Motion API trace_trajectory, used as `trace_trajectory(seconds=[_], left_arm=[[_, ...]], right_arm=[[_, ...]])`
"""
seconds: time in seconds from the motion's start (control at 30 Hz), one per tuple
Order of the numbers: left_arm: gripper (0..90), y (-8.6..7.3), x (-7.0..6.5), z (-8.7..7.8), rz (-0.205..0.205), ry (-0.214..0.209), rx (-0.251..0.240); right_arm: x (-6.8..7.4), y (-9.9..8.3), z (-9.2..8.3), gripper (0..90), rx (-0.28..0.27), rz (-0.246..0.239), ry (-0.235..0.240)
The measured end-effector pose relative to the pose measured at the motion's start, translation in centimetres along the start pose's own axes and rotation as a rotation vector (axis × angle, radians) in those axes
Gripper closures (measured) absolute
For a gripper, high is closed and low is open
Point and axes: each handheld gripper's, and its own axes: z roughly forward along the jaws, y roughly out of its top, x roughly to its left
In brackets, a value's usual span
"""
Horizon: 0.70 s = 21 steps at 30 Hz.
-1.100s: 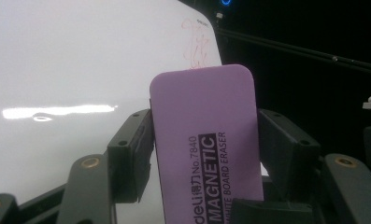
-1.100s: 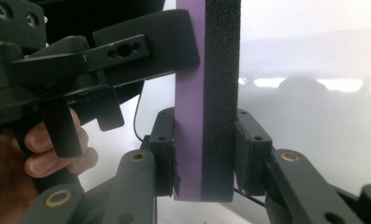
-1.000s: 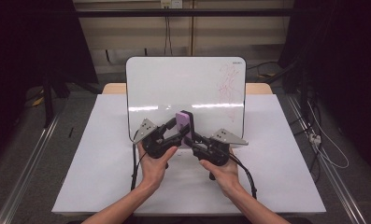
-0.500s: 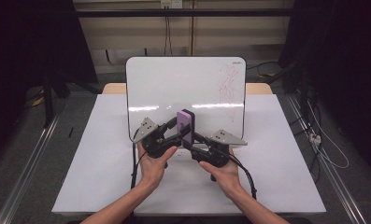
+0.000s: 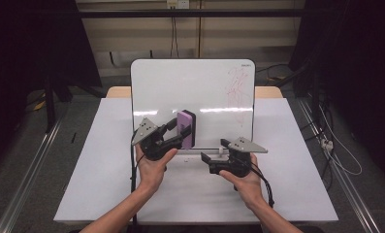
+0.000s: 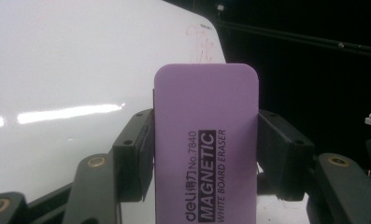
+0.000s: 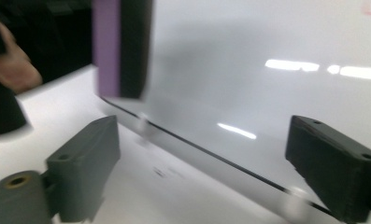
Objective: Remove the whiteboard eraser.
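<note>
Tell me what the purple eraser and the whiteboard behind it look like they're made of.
Eraser: matte purple body, probably plastic or foam, printed "magnetic white board eraser"; a dark layer, likely felt, backs it. Whiteboard: glossy white coated panel, judging by the streaks of reflected light.

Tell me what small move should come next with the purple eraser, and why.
Probably carry the purple whiteboard eraser up and to the right, toward the red scribble on the whiteboard. The left tool is shut on it, the right tool has just been opening and holds nothing, and the marks are unwiped.
</note>
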Motion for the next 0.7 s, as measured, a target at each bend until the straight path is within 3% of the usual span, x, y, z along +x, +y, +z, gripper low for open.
trace_trajectory(seconds=[0.1, 0.17, 0.27, 0.43, 0.7], left_arm=[[41.4, 0.1, 0.1, -0.2, 0.018, 0.01, 0.011], [41.4, 0.1, 0.2, -0.3, -0.013, 0.007, 0.0], [41.4, 0.4, 0.6, -0.7, 0.021, 0.018, 0.034], [41.4, 0.8, 0.8, -1.0, 0.01, 0.021, 0.043], [41.4, 1.8, 1.0, -1.7, 0.083, 0.052, 0.1]], right_arm=[[-0.8, -0.2, -0.9, 7.7, -0.003, -0.009, -0.034], [-1.4, -0.3, -1.7, 7.4, 0.01, -0.017, -0.051], [-2.0, -0.6, -2.7, 6.1, 0.005, -0.028, -0.071], [-2.9, -1.3, -4.3, 6.1, 0.016, -0.047, -0.111], [-4.1, -2.5, -6.4, 6.1, 0.011, -0.05, -0.176]])
